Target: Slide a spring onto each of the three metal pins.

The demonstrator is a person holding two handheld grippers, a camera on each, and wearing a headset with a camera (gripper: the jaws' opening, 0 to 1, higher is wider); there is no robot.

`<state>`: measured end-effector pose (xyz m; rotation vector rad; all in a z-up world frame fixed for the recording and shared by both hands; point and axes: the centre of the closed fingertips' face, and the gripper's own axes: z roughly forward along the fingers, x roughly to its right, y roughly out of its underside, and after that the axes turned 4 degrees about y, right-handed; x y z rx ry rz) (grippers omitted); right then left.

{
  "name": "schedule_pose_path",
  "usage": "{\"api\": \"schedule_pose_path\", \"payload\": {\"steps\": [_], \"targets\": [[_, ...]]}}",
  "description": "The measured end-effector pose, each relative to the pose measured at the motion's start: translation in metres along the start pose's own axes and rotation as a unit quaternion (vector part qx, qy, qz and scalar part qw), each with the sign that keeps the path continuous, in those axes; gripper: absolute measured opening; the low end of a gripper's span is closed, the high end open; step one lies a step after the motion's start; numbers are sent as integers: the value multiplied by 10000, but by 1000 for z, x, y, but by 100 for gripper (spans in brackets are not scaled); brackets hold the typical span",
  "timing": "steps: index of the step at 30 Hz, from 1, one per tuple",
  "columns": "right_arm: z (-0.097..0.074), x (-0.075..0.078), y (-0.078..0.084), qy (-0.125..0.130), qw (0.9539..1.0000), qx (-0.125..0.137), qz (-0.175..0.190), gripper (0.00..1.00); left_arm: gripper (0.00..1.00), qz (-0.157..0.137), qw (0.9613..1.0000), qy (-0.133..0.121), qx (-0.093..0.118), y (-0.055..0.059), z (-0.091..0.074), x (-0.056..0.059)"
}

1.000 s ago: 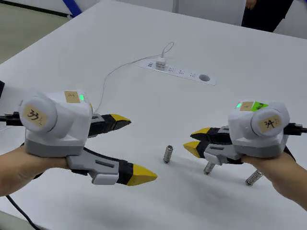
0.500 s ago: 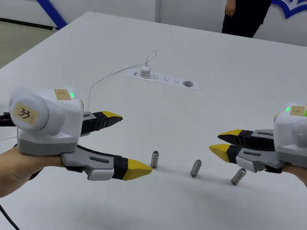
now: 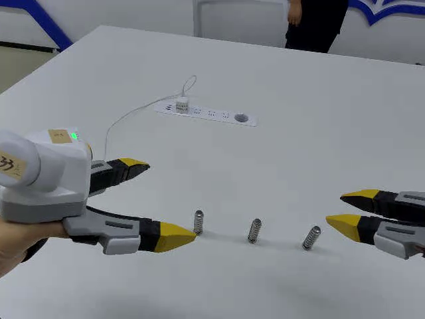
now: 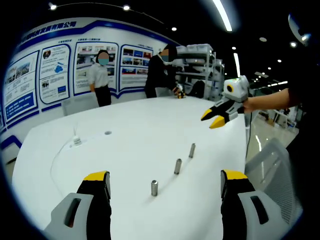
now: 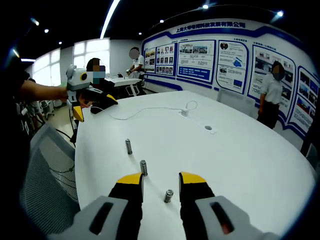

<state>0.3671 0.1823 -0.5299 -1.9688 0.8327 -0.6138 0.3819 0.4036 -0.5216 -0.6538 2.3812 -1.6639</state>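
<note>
**Both jaws empty, pins look sprung**

The left gripper [image 3: 166, 199] has its jaws wide apart, the right gripper [image 3: 340, 209] part-open; neither holds anything. Between them three pins [image 3: 198, 215] stand in a row on the tabletop [image 3: 299, 146], each apparently wearing its spring [image 3: 254, 231]. Such a spring is likely light and slippery: pinch mid-coil, gently. A power strip [image 3: 206, 111] lies beyond.

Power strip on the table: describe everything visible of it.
The power strip is a long, flat white bar, plastic by the look, lying on the white table towards its far side, slanted in the head view. Small dark socket slots run along its top, and a round grey spot sits at its right end. A small white plug is seated at its left end; from it a thin white cable loops up, then trails left over the tabletop. Nothing else touches it.
</note>
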Motion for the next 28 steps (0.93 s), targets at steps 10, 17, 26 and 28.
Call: {"api": "schedule_pose_path", "payload": {"steps": [10, 17, 26, 28], "targets": [[-24, 4, -5, -29, 9997, 123, -210, 53, 100, 72, 9999, -11, -114, 1, -7, 3], [-24, -5, 5, -238, 9975, -267, -611, 72, 100, 119, 9999, -40, -107, -2, -9, 4], [-21, -11, 14, -330, 9961, -431, -696, 84, 100, 88, 9999, 19, -78, -4, -8, 9], [-21, -11, 14, -339, 9964, -427, -643, 85, 100, 110, 9999, 22, -113, -3, -8, 9]]}}
